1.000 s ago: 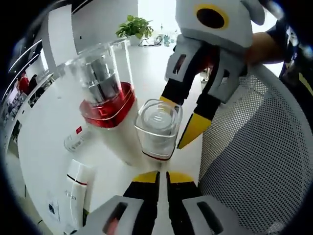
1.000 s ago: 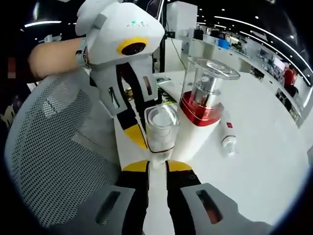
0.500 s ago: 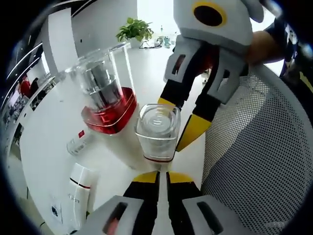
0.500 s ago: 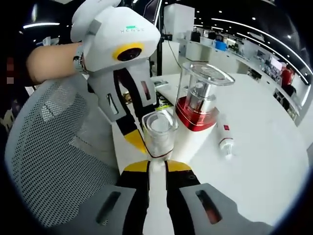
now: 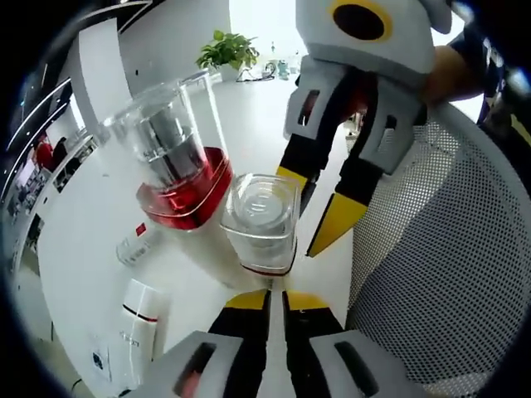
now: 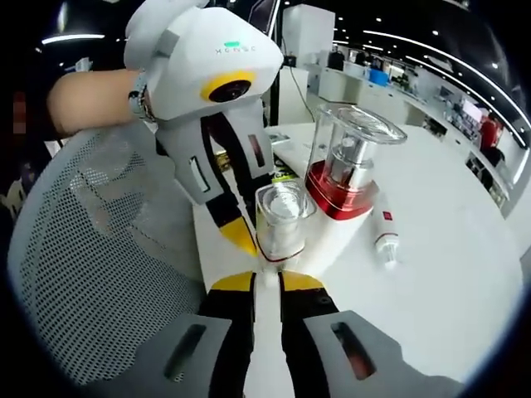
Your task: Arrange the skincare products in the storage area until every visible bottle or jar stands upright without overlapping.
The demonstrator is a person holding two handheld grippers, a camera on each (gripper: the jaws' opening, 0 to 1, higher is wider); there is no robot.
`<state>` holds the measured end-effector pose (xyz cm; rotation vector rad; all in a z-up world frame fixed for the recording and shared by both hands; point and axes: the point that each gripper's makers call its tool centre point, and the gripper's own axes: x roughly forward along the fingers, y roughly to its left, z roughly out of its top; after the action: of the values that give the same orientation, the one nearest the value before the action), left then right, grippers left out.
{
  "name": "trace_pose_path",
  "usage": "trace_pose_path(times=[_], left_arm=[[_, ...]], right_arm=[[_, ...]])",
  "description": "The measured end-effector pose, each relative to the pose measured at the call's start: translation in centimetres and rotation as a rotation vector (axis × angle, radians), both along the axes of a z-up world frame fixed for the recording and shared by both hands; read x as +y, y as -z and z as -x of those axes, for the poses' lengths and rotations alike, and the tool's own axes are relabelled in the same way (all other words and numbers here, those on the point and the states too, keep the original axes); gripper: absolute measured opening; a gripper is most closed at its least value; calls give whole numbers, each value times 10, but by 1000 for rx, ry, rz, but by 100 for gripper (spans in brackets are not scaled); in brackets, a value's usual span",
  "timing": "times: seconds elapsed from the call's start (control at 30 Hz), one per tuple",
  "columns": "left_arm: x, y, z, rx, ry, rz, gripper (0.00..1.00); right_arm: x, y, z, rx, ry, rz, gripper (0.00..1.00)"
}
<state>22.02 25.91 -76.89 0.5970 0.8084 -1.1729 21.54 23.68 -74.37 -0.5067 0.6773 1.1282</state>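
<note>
In the left gripper view, the left gripper (image 5: 275,300) is seen at bottom centre, its yellow-tipped jaws drawn almost together with just a thin slit between them and nothing caught inside. Just above those tips a small clear jar (image 5: 260,222) is planted upright on the white table (image 5: 91,207). From the upper right the right gripper (image 5: 319,211) is lowered in, jaws spread wide; one yellow tip is set against the jar's right side, the other hangs apart to the right. Whether the jar is actually touched cannot be told.

To the left of the small jar, a tall clear bottle with a red base (image 5: 176,157) is seen standing, close beside it. Further lower left, a small tube (image 5: 134,245) is laid flat on the table, and a white bottle with a dark band (image 5: 133,319) lies near the bottom left edge. A potted plant (image 5: 226,50) is spotted at the top, and a mesh chair back (image 5: 448,274) occupies the right side.

In the right gripper view, the right gripper (image 6: 265,283) sits at bottom centre, jaws narrowly apart, the small clear jar (image 6: 282,220) just beyond the tips. The left gripper (image 6: 249,220) is seen reaching in from the upper left, its jaws just left of the jar. The red-based bottle (image 6: 353,162) stands right of centre, the tube (image 6: 386,239) lying beyond it.
</note>
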Motion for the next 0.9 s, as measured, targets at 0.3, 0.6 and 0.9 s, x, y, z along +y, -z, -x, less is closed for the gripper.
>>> trace_pose_path(times=[0.3, 0.6, 0.9], left_arm=[[13, 8, -1, 11, -23, -67, 12], [60, 1, -28, -113, -223, -250, 14], [106, -40, -33, -146, -571, -126, 18]], right_arm=[[-9, 7, 2, 27, 4, 35, 10], [-41, 15, -23, 83, 213, 56, 10], [-67, -21, -72, -34, 431, -54, 14]])
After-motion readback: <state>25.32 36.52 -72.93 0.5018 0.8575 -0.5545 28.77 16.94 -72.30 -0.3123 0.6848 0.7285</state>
